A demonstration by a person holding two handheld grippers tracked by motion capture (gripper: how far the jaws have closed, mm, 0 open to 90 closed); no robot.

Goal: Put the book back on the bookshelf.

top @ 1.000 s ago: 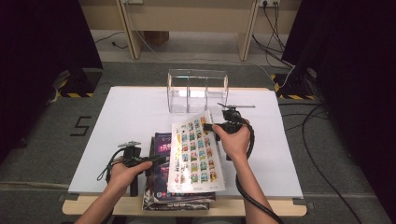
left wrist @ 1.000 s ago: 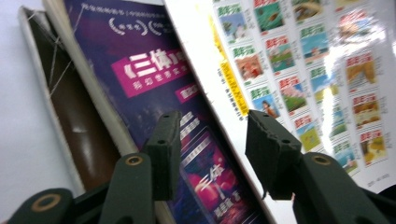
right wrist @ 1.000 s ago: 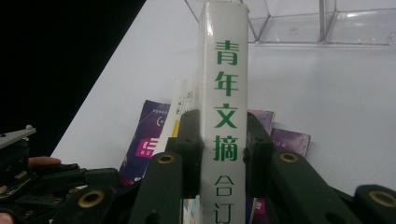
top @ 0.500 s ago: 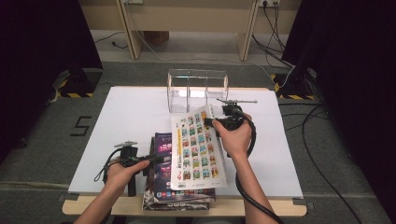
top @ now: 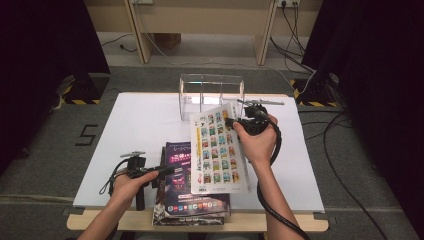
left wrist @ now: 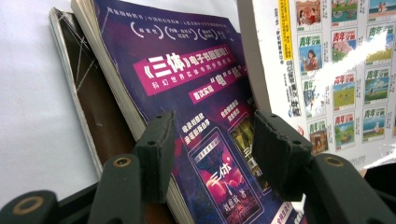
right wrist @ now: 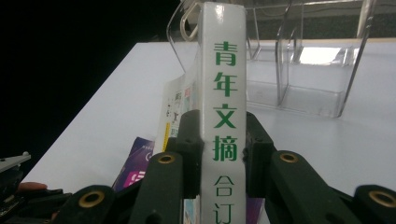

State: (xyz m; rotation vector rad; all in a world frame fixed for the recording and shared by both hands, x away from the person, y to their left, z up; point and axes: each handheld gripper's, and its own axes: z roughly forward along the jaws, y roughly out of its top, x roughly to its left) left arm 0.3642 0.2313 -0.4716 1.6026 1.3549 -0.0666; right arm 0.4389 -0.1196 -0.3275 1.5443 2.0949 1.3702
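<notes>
A white book with rows of small pictures on its cover is lifted at a tilt over the stack. My right gripper is shut on its spine, which bears green characters and stands between the right gripper's pads. A purple book tops the stack at the table's front edge. My left gripper is at that book's left edge. Its jaws have just been opening, and in the left gripper view they stand apart with the purple book's edge in the gap, unpressed.
A clear acrylic rack with upright dividers stands at the back of the white table and shows close ahead in the right gripper view. A brown book lies under the purple one. Cables trail from both grippers.
My right hand has raised the white book higher off the stack, toward the rack. My left hand has stayed beside the purple book.
</notes>
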